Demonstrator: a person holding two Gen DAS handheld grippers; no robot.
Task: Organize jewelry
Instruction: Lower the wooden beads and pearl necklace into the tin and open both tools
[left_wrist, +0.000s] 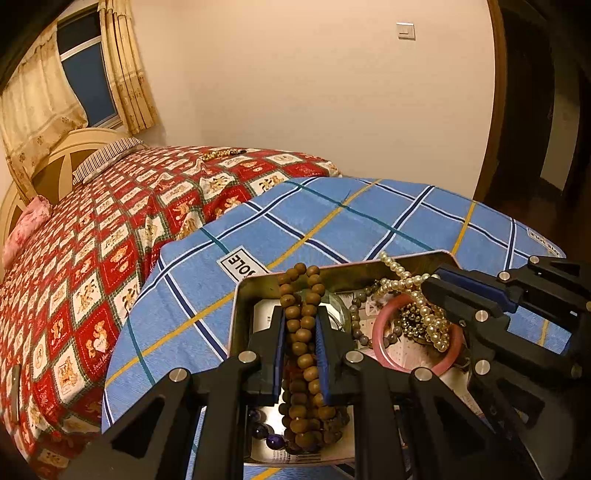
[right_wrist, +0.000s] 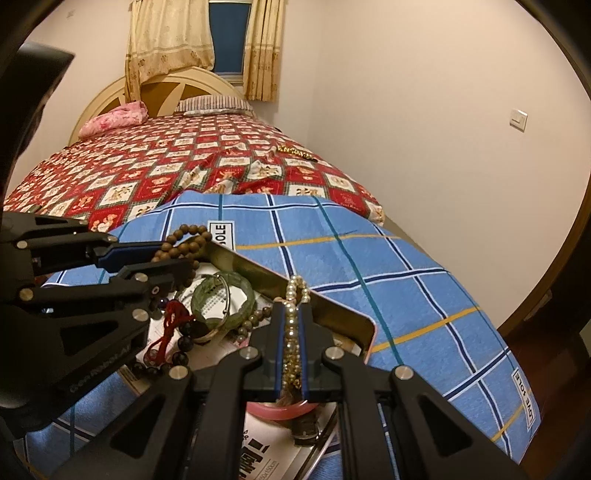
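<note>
Only right wrist view shows green bangle (right_wrist: 222, 300) beside left tool (right_wrist: 168, 260).

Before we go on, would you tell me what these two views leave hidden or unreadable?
- Left wrist view: the lower end of the wooden bead string is hidden behind the left claw.
- Right wrist view: the pink bangle is mostly covered by the right claw.
- Both views: the small gold item far up the bed is too small to identify.
</note>
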